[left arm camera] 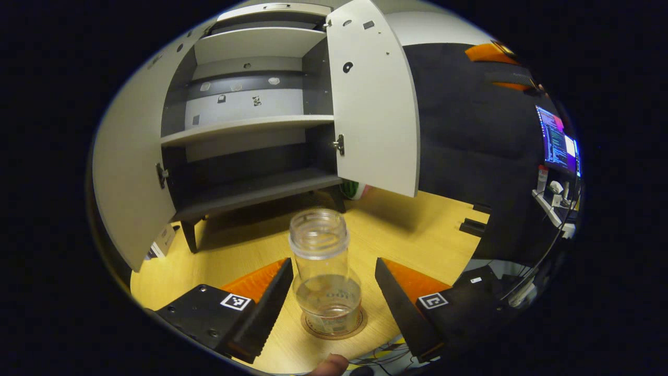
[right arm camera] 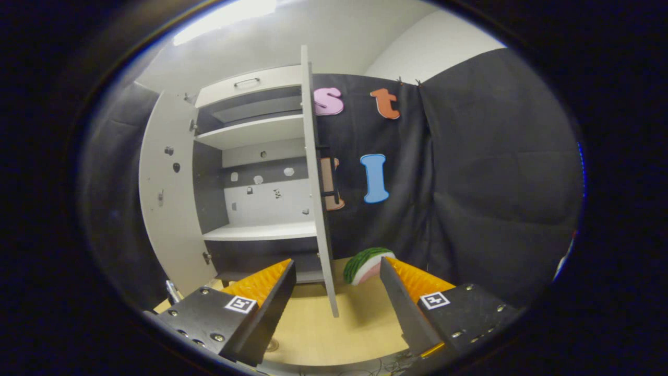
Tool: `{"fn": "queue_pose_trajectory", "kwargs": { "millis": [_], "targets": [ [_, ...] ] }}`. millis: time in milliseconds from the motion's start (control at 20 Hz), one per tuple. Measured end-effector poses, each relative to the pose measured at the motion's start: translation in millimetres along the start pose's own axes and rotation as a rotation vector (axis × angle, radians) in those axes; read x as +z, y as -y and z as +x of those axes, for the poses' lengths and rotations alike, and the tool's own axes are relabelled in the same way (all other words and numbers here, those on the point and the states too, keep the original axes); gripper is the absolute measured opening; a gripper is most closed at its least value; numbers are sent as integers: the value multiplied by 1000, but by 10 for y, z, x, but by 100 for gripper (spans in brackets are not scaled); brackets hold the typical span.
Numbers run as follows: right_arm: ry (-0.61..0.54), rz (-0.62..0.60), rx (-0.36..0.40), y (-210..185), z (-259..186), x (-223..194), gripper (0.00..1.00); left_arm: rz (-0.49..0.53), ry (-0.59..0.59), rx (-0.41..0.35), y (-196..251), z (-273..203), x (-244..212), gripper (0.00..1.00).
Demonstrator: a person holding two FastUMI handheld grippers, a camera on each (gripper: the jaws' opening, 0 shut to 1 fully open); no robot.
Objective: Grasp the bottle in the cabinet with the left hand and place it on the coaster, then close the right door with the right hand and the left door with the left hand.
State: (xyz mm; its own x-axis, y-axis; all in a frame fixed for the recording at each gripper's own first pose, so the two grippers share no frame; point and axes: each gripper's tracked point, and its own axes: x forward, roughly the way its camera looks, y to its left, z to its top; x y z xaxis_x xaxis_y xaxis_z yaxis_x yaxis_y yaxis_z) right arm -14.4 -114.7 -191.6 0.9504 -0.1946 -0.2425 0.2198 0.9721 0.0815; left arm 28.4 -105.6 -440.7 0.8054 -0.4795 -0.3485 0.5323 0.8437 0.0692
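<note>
You find almost nothing legible here. In the left gripper view, the clear plastic bottle (left arm camera: 324, 271) carries raised digits on its lower wall that look like "100", though you cannot be sure of them. The round brown coaster (left arm camera: 334, 328) beneath it bears ring printing too small to read. Square black-and-white coded markers (left arm camera: 235, 301) sit on the gripper bodies, carrying patterns, not words.

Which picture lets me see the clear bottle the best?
The left gripper view. There the bottle stands upright on the round coaster on the wooden table, between the left gripper's open jaws, with nothing in front of it. The right gripper view looks at the open cabinet instead.
</note>
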Motion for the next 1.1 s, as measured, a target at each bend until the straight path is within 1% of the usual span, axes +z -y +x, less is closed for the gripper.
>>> {"fn": "queue_pose_trajectory", "kwargs": {
  "millis": [50, 100, 200, 400, 550, 650, 700, 900, 1000, 1100],
  "targets": [
    [4, 6, -2, 42, 16, 41, 98, 4, 6, 10, -20, -45, 106, 100],
    [7, 6, -3, 80, 32, 100, 98, 6, 8, -5, 3, -86, 197, 99],
    [18, 3, -16, 185, 85, 241, 98, 26, 14, -1, -3, -182, 394, 99],
    [49, -2, -66, 470, 220, 594, 98, 33, 50, -47, 39, -486, 933, 99],
    [55, 8, -115, 679, 450, 827, 98, 35, 116, -52, -16, -745, 1442, 99],
    [27, 37, -149, 851, 681, 911, 98, 12, 149, -45, -109, -924, 1768, 98],
    [8, 42, -146, 884, 778, 927, 98, -1, 159, -45, -159, -996, 1893, 98],
    [18, 21, -111, 991, 1244, 1088, 98, -80, 212, 1, -598, -1320, 2360, 99],
    [31, -7, -112, 1016, 1430, 1155, 100, -70, 253, 49, -869, -1508, 2535, 98],
    [35, -38, -105, 935, 1641, 1211, 98, -50, 285, 103, -1144, -1709, 2637, 98]
  ]
}}
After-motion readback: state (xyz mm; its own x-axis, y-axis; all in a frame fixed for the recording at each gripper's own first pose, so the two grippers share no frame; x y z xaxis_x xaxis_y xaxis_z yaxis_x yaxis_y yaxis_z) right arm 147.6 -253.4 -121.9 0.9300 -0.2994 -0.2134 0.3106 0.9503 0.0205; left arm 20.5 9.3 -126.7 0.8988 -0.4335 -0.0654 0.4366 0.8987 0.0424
